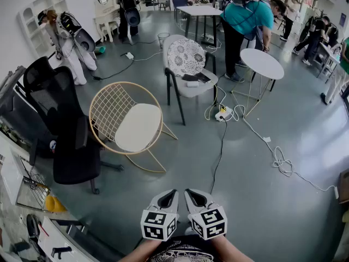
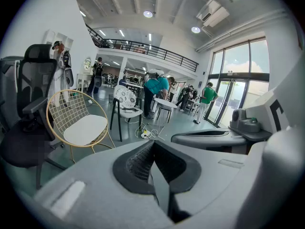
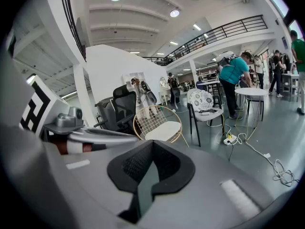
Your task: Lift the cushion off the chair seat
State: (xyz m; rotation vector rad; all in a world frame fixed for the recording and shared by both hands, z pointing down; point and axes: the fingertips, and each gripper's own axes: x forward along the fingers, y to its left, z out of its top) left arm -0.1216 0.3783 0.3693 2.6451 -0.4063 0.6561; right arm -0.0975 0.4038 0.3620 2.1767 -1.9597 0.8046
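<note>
left gripper [image 1: 170, 195], right gripper [image 1: 191, 195]: closed, holding nothing, well apart from cushion [image 1: 139, 127] on wire chair [image 1: 110, 109]; unopened, they risk shoving it aside.

Grey floor [image 1: 262, 195] — wire chair [image 1: 109, 109], cables [image 1: 281, 163]
</note>
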